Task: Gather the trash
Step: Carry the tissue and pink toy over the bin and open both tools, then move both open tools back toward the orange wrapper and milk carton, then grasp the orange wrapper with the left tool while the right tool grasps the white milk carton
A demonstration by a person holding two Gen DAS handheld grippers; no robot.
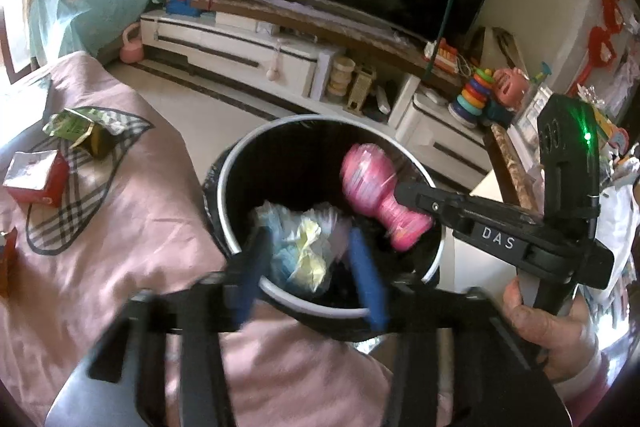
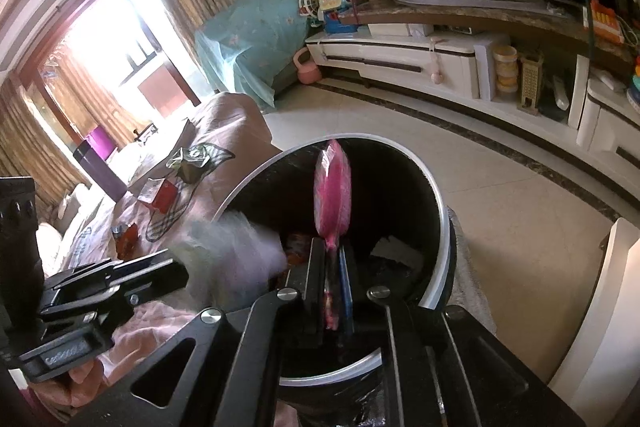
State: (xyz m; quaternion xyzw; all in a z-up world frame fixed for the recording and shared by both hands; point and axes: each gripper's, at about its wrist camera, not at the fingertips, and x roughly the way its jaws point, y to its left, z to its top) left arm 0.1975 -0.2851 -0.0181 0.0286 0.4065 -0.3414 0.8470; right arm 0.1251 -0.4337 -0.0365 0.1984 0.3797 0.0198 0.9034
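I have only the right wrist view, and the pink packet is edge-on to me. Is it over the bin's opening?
Observer: Yes. In the left wrist view the pink packet is broadside and hangs inside the bin's rim. The right gripper pinches it at its narrow waist.
Operator: And the white blur by the left gripper?
Observer: It is a crumpled wad of white, yellow and pale blue paper. It sits between the left gripper's blue fingers, over the bin's mouth. I cannot tell whether it is clamped.
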